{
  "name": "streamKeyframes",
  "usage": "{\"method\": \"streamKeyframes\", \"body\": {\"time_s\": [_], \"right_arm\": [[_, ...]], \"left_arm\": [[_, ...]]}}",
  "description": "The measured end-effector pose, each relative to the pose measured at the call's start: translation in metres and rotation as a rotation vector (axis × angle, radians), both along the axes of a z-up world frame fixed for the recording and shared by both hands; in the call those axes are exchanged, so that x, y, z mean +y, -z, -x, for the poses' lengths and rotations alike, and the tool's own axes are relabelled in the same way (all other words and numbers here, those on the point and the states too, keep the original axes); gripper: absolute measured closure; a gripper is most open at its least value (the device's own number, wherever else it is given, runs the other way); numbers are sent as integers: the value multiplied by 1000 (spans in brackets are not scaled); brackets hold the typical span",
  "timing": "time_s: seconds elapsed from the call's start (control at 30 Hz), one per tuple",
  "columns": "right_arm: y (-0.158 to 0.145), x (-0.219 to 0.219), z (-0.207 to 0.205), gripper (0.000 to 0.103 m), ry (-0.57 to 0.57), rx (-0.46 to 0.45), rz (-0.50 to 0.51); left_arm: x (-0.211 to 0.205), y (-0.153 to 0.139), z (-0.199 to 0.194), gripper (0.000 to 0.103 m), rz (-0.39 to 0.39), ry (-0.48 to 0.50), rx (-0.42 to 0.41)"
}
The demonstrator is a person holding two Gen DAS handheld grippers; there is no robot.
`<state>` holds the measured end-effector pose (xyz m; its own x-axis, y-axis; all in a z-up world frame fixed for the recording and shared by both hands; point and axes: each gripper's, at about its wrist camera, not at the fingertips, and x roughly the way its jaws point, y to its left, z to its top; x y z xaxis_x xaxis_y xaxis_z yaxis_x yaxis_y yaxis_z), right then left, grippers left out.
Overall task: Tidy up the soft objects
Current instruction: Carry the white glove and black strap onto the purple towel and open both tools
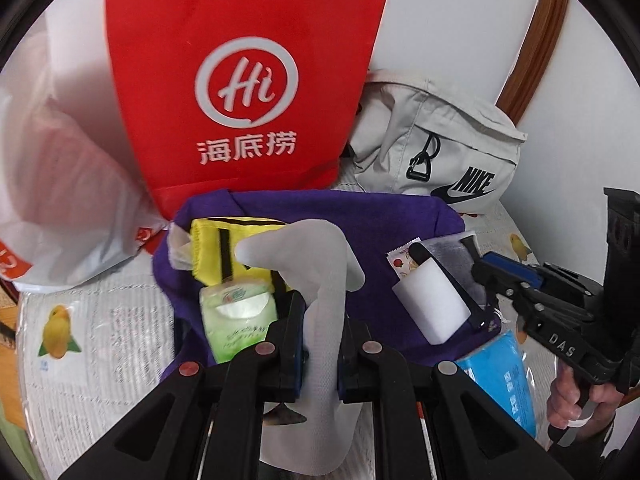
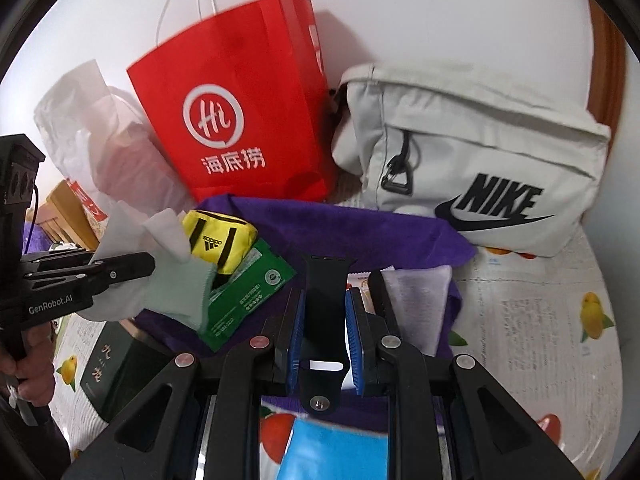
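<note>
Together, our two grippers hang over a purple cloth (image 1: 384, 220) strewn with small goods. We hold the left gripper (image 1: 320, 344) clamped on a pale grey-white cloth (image 1: 324, 280), which rises between its blue pads and flops forward past the fingertips. Just ahead and to that gripper's left lie a green-and-white wipes pack (image 1: 236, 316) and, beyond it, a yellow pouch with black stripes (image 1: 224, 248); seen from the right wrist the pouch (image 2: 218, 240) rests against a flat green packet (image 2: 248, 300). Our right gripper (image 2: 322, 320) grips a black strap (image 2: 324, 300) that stands upright between its blue-lined fingers, its tip reaching past them. To the right of those fingers a white folded piece (image 2: 416, 300) lies on the purple cloth. From the left wrist, the right gripper (image 1: 480, 280) enters from the right side with the strap (image 1: 448, 280) laid across a white block (image 1: 432, 304), though whether they touch we cannot tell. A blue tissue pack (image 1: 504, 372) sits nearer, below that gripper. Farther ahead of both tools stand a red paper bag (image 1: 240, 80) with white logo, a white plastic bag (image 1: 60, 160) to its left and a grey Nike bag (image 2: 480, 160) to its right, all on a fruit-printed table cover (image 2: 540, 320) against a white wall. A dark box (image 2: 116, 368) lies under the left gripper in the right wrist view.
</note>
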<state>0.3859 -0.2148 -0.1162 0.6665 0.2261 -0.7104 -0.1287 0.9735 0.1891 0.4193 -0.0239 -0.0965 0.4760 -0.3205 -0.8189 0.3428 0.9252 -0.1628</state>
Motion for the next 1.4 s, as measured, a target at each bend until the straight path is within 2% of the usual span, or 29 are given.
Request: {"method": "streamKeyframes", "body": {"time_s": [0.17, 0.27, 0.43, 0.67, 0.87, 0.93, 1.03, 1.1, 1.17, 1.4], "right_arm": [[14, 8, -18, 82, -34, 37, -3], [23, 11, -25, 82, -29, 59, 36], [35, 8, -36, 82, -25, 105, 36], [41, 8, -42, 82, -31, 130, 29], [44, 9, -44, 81, -41, 145, 34], [44, 8, -44, 80, -41, 149, 36], [44, 6, -42, 71, -35, 152, 31], [42, 5, -39, 60, -39, 148, 23], [37, 4, -34, 49, -34, 136, 32], [18, -1, -14, 48, -13, 114, 29]], "left_arm": [[-8, 15, -14, 91, 10, 17, 37], [-11, 22, -20, 91, 13, 29, 49], [-19, 35, -26, 91, -31, 38, 76], [-25, 46, -29, 91, -46, 53, 102], [-32, 50, -31, 86, -74, 48, 108], [-32, 51, -33, 82, -74, 41, 123], [-30, 47, -31, 71, -68, 36, 118], [-27, 41, -28, 43, -81, 25, 100], [-23, 31, -23, 32, -85, 12, 65], [-11, 6, -4, 29, -106, -19, 42]]}}
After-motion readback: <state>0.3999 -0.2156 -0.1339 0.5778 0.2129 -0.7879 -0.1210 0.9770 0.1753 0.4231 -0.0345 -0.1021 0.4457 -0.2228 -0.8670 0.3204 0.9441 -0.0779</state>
